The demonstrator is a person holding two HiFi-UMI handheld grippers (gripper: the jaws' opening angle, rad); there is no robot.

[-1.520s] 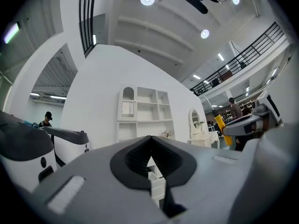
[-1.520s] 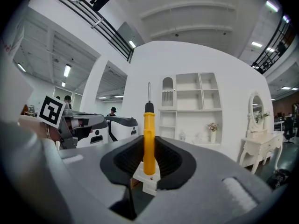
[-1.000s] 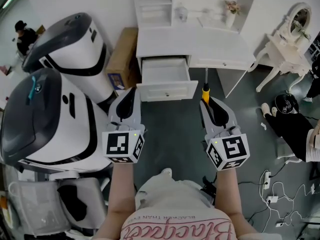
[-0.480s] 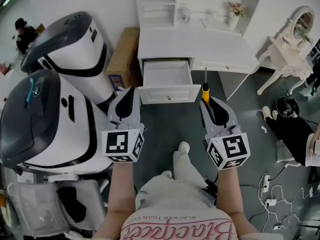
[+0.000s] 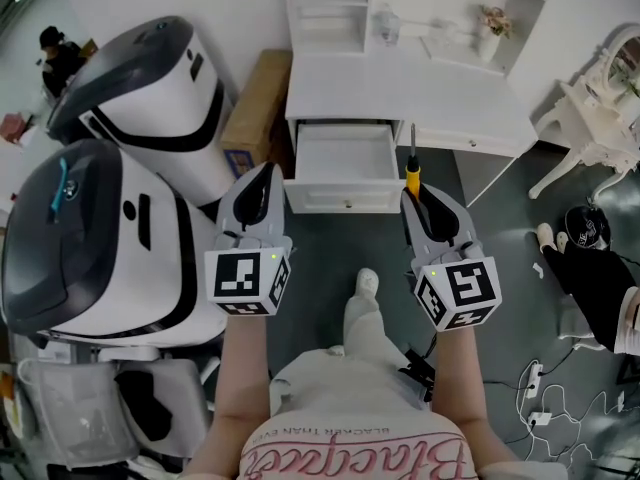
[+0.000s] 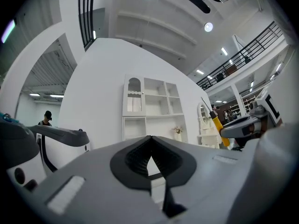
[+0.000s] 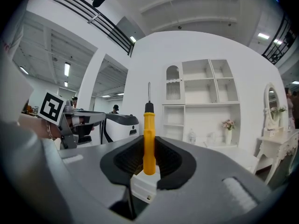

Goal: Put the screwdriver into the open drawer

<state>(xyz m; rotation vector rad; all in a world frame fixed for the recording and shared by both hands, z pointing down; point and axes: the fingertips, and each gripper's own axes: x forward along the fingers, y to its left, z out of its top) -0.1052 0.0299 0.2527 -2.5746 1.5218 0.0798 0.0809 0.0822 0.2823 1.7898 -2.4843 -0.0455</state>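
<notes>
A screwdriver (image 5: 412, 171) with a yellow handle and a thin metal shaft sticks out forward from my right gripper (image 5: 421, 200), which is shut on its handle. In the right gripper view the screwdriver (image 7: 148, 141) stands upright between the black pads. The open white drawer (image 5: 346, 165) juts out of the white desk (image 5: 420, 98) just ahead, to the left of the screwdriver's tip; its inside looks bare. My left gripper (image 5: 258, 190) hovers to the drawer's lower left with its jaws closed on nothing. The left gripper view shows its jaw tips (image 6: 150, 149) meeting.
Two large white-and-grey machines (image 5: 110, 218) stand close at the left. A cardboard box (image 5: 251, 103) leans between them and the desk. A shelf unit (image 5: 420, 13) with a vase tops the desk. A white vanity (image 5: 600, 118) and cables (image 5: 545, 388) lie at the right. The person's foot (image 5: 366, 283) is below the drawer.
Both grippers have moved forward toward the desk; the drawer now lies closer to them. The person's foot has stepped forward. The screwdriver stays gripped in the right gripper.
</notes>
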